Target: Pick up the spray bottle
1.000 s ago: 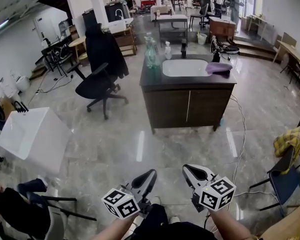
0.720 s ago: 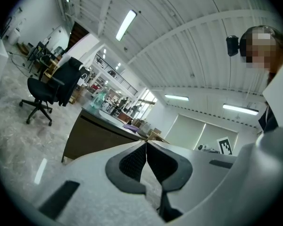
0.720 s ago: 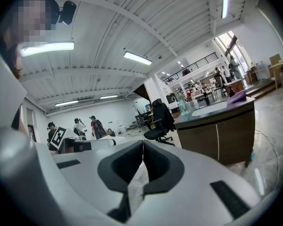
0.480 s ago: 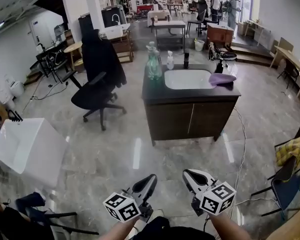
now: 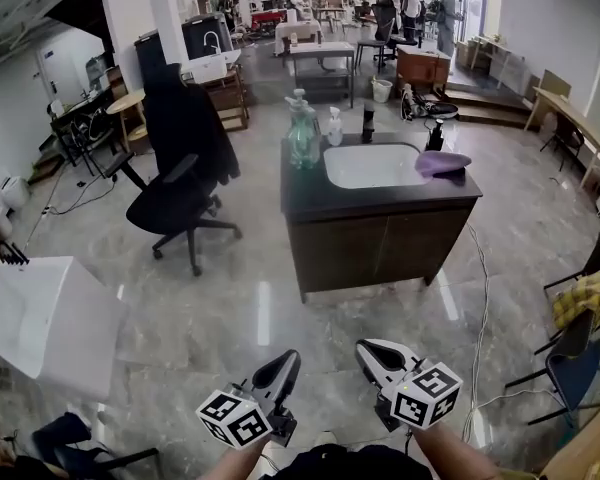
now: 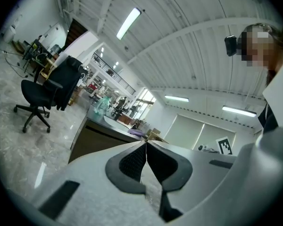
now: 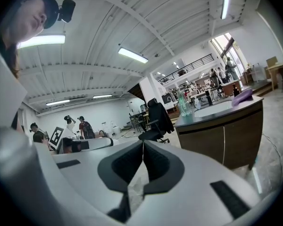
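A small white spray bottle [image 5: 335, 126] stands on the back of a dark sink cabinet [image 5: 380, 238], between tall green bottles [image 5: 302, 133] and a dark bottle [image 5: 368, 122]. A purple cloth [image 5: 443, 162] lies at the white basin's right end. Both grippers are held low over the floor, well short of the cabinet. The left gripper [image 5: 289, 357] is shut and empty, as the left gripper view shows [image 6: 145, 143]. The right gripper [image 5: 364, 348] is shut too, with nothing in it [image 7: 143, 142]. From the right gripper view the cabinet [image 7: 221, 131] and green bottles [image 7: 182, 104] lie ahead to the right.
A black office chair [image 5: 175, 193] with a dark coat stands left of the cabinet. A white tub [image 5: 40, 318] sits at the near left. A cable [image 5: 480, 278] runs over the floor right of the cabinet. A chair with a yellow cloth [image 5: 583, 296] is at the right edge.
The whole view has advanced toward the sink cabinet, which now stands nearer and larger. Both grippers travelled forward with it, staying shut and side by side.
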`<state>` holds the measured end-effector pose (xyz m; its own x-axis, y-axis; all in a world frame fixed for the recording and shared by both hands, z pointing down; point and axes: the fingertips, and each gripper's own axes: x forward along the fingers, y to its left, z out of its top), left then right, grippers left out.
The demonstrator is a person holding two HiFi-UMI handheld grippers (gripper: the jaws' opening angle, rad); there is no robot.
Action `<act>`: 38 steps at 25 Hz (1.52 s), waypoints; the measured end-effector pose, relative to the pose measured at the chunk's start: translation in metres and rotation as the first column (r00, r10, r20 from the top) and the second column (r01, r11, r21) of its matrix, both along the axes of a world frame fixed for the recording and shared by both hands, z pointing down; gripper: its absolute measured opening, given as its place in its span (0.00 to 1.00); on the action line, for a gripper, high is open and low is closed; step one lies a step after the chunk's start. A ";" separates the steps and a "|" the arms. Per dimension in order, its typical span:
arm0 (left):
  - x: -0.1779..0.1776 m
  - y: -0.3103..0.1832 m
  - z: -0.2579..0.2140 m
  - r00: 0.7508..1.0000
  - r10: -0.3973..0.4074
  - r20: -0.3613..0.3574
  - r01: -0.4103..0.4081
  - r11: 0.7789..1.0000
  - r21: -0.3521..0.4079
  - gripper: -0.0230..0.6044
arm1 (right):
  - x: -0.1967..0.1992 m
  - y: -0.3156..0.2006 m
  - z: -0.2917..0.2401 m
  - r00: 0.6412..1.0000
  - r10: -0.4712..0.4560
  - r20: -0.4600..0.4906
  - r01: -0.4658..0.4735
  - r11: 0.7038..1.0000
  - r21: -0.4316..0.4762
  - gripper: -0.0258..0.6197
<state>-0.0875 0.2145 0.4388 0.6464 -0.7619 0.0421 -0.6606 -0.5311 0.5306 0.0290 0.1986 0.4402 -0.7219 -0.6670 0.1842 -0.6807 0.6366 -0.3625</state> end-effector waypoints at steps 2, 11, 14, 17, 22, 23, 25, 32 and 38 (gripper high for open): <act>-0.009 -0.007 0.005 1.000 -0.001 -0.002 0.001 1.000 -0.003 0.05 | -0.009 -0.006 0.004 1.000 0.003 -0.005 -0.003 1.000 -0.006 0.05; -0.026 -0.032 0.014 1.000 0.012 -0.019 -0.013 0.999 -0.036 0.05 | -0.030 -0.031 0.007 1.000 0.008 -0.028 -0.008 1.000 -0.019 0.05; -0.026 -0.047 0.015 1.000 0.012 -0.021 -0.012 0.999 -0.037 0.05 | -0.031 -0.048 0.007 1.000 0.003 -0.030 -0.003 1.000 -0.008 0.05; -0.023 -0.072 0.016 1.000 0.016 -0.005 -0.016 0.999 -0.038 0.05 | -0.032 -0.074 0.008 1.000 -0.004 -0.014 0.004 1.000 -0.004 0.05; -0.015 -0.114 0.010 1.000 0.005 0.010 -0.005 0.999 -0.032 0.05 | -0.024 -0.120 0.003 1.000 -0.009 -0.002 0.009 1.000 0.012 0.05; -0.013 -0.123 0.006 1.000 0.003 0.015 -0.003 1.000 -0.026 0.05 | -0.021 -0.130 0.001 1.000 -0.010 0.004 0.010 1.000 0.015 0.05; -0.010 -0.142 0.001 1.000 -0.003 0.019 0.004 1.000 -0.017 0.05 | -0.018 -0.148 -0.003 1.000 -0.017 0.007 0.017 1.000 0.019 0.05; 0.002 -0.203 -0.008 0.999 -0.031 0.028 0.030 1.000 0.005 0.05 | -0.007 -0.212 -0.011 0.999 -0.044 0.008 0.044 0.998 0.047 0.05; 0.010 -0.248 -0.009 0.998 -0.060 0.032 0.059 0.998 0.028 0.05 | 0.004 -0.260 -0.014 0.998 -0.057 -0.005 0.057 0.995 0.079 0.05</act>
